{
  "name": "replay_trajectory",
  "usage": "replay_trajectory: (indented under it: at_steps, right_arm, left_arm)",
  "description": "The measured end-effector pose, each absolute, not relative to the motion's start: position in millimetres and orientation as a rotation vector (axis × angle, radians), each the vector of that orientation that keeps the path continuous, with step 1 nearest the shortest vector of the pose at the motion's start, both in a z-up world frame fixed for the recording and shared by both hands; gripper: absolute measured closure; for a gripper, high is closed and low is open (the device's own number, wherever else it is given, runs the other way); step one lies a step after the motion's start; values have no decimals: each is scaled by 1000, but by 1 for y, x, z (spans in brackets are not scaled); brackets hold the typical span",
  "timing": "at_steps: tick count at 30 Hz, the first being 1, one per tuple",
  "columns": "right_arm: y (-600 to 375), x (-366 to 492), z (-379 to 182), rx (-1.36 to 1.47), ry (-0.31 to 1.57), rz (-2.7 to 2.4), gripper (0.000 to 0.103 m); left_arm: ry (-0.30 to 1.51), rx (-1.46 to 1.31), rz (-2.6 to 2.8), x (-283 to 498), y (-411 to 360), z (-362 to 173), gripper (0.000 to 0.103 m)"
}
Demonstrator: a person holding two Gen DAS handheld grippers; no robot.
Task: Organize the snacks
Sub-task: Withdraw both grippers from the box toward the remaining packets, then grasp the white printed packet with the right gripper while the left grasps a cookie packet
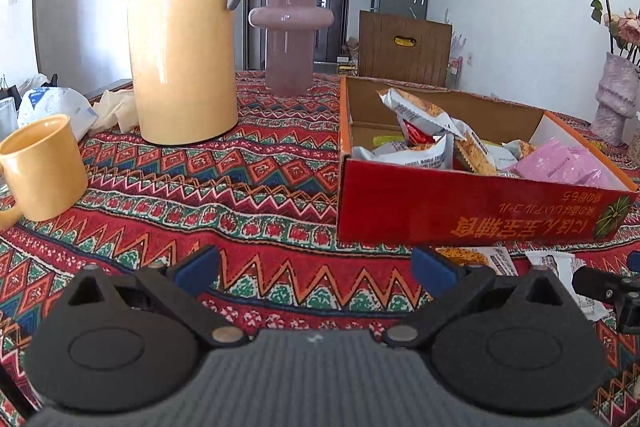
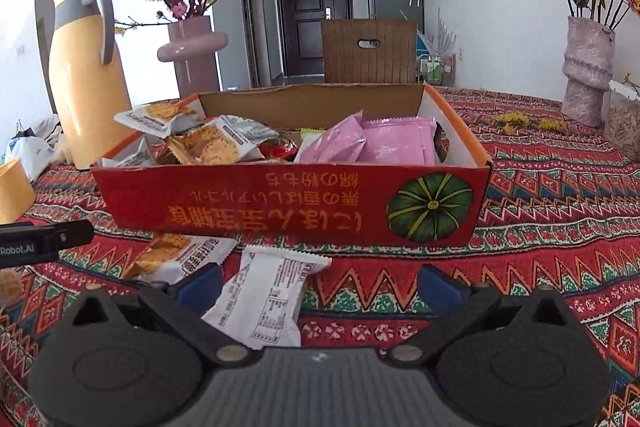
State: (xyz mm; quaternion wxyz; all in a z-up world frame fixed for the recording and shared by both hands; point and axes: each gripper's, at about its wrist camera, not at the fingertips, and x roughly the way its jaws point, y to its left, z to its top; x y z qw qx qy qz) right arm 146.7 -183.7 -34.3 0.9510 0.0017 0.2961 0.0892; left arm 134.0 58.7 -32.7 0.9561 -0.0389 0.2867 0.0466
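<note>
Snack packets waiting outside the box

Red cardboard box sits on the patterned tablecloth, holding pink packets and cracker packs. A white packet and a cracker packet lie just before it. Right gripper spread wide, its left finger seemingly touching the white packet. Left gripper spread, empty.

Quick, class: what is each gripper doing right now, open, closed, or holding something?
Left gripper: open, holding nothing, above the tablecloth.
Right gripper: open, holding nothing; a white snack packet lies between its fingers.
</note>
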Motion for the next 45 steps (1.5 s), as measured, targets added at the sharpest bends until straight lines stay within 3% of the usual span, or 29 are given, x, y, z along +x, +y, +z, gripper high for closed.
replay_trajectory:
  at_steps: [8, 14, 17, 45]
  right_arm:
    - [-160, 166, -41, -62, 680, 178, 2]
    - [-152, 178, -46, -70, 708, 179, 29]
    - [-153, 175, -44, -71, 692, 190, 56]
    - [-248, 147, -40, 66, 490, 30, 58]
  left_arm:
    - [579, -102, 78, 132, 61, -34, 0]
    - [584, -113, 72, 133, 62, -34, 0]
    - [586, -118, 73, 134, 63, -35, 0]
    - [671, -50, 38, 148, 19, -23, 0]
